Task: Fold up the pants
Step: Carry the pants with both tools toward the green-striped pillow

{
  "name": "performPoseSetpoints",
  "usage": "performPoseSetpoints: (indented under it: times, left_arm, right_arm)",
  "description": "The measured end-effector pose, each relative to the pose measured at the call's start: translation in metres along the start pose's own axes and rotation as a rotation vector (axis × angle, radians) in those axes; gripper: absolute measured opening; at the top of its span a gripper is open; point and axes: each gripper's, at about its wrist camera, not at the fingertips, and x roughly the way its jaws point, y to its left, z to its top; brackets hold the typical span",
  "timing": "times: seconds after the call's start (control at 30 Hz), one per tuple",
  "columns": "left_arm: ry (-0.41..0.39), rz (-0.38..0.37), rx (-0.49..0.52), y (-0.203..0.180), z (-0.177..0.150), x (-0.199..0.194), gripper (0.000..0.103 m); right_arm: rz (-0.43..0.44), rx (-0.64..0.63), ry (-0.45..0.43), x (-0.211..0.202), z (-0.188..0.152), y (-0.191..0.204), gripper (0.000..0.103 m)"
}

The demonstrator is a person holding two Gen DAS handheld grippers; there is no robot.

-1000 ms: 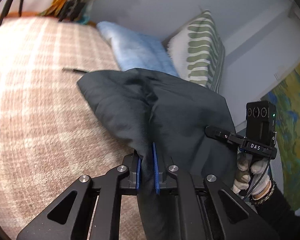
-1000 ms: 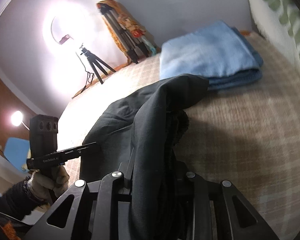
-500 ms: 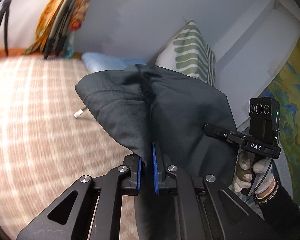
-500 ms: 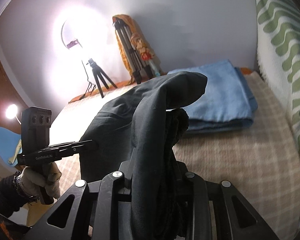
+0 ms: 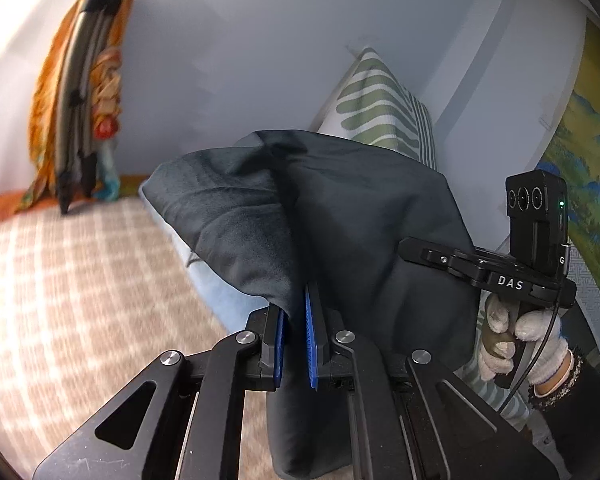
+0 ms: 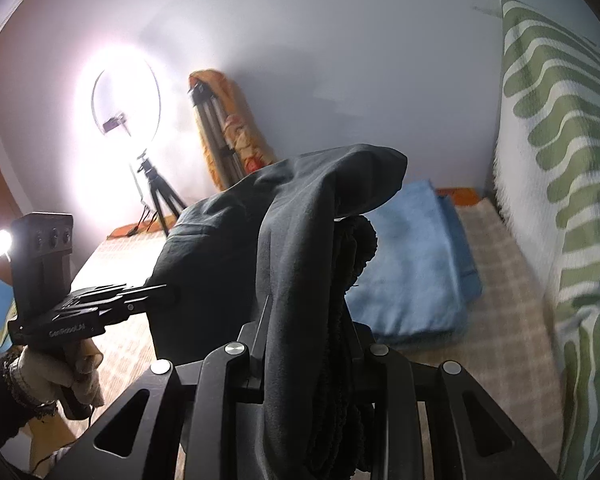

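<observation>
Dark grey pants [image 5: 340,220] hang in the air between my two grippers, lifted off the checked bed cover [image 5: 80,300]. My left gripper [image 5: 294,344] is shut on a fold of the pants between its blue pads. My right gripper [image 6: 308,344] is shut on a thick bunch of the same pants [image 6: 300,240], which drapes over its fingers and hides them. The right gripper also shows in the left wrist view [image 5: 412,250], touching the cloth; the left gripper shows in the right wrist view [image 6: 160,294], with its tips at the cloth.
A folded blue blanket [image 6: 412,264] lies on the bed behind the pants. A green-and-white striped pillow [image 6: 560,160] stands against the wall at the right. A folded tripod with orange cloth [image 5: 80,100] and a ring light [image 6: 124,116] stand beyond the bed.
Both grippers have risen and tilted up with the pants, lifting the cloth off the bed; the bed now sits lower in both views.
</observation>
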Motion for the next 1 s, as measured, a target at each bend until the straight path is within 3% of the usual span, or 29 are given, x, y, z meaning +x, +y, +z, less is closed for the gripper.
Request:
performPoseSetpoints:
  times: [0.27, 0.5, 0.73, 1.0]
  left_arm:
    - [-0.019, 0.012, 0.002, 0.011, 0.041, 0.033, 0.007]
    - [-0.016, 0.036, 0.003, 0.028, 0.06, 0.066, 0.007]
    - [-0.003, 0.091, -0.005, 0.049, 0.063, 0.096, 0.007]
    - [0.025, 0.166, -0.041, 0.072, 0.052, 0.113, 0.007]
  right_arm:
    - [-0.041, -0.005, -0.023, 0.022, 0.04, -0.029, 0.025]
    - [-0.008, -0.008, 0.013, 0.065, 0.069, -0.058, 0.025]
    - [-0.008, -0.075, 0.076, 0.123, 0.085, -0.07, 0.025]
    - [-0.018, -0.058, 0.146, 0.152, 0.085, -0.105, 0.025]
